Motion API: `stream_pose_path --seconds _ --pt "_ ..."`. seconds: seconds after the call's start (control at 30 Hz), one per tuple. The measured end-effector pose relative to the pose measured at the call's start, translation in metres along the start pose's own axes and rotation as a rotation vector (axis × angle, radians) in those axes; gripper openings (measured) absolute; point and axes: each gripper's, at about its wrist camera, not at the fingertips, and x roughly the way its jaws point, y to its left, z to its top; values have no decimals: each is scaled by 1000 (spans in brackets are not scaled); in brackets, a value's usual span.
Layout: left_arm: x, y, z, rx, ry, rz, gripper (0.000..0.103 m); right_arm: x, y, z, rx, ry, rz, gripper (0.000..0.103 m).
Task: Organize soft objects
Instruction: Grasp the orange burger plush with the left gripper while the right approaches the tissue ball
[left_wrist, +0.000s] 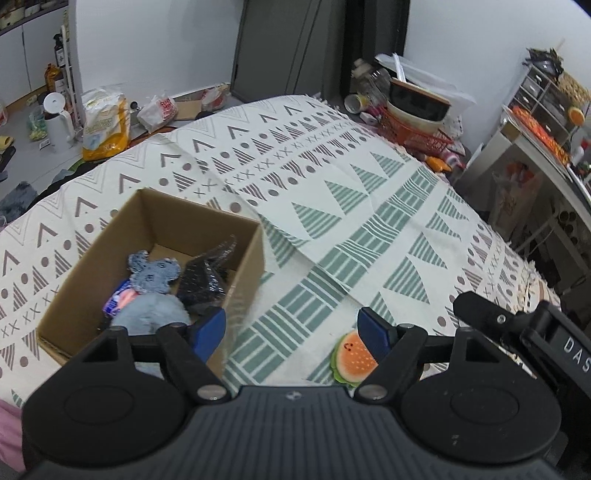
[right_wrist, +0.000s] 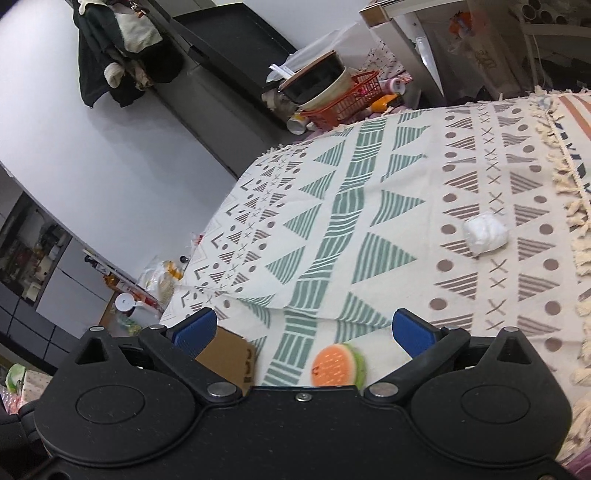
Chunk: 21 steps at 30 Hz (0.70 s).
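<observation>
— Cardboard on the left, what is in it?
— The cardboard box (left_wrist: 147, 254) sits on the patterned cloth (left_wrist: 332, 177) and holds a grey plush (left_wrist: 155, 291) and a black bundle (left_wrist: 207, 277).
— And the left gripper (left_wrist: 291, 328)?
— Jaws spread wide, empty. Its left pad overlaps the box's near right corner; the watermelon sponge (left_wrist: 352, 358) lies just by the right pad, on the cloth.
— The right gripper (right_wrist: 303, 330)?
— Also spread, holding nothing. The same sponge (right_wrist: 338, 363) lies near, between its blue pads, low in view.
— Further right?
— A white soft wad (right_wrist: 484, 232) rests far right on the cloth, well apart from both.
</observation>
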Motion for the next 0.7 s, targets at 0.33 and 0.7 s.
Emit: stream_pose_path --seconds 0.33,0.7 --pt "21 -29 -8 20 34 20 77 3 -33 18 12 16 -49 103" --pt "50 -56 -17 38 79 28 77 8 -65 31 58 32 -83 102"
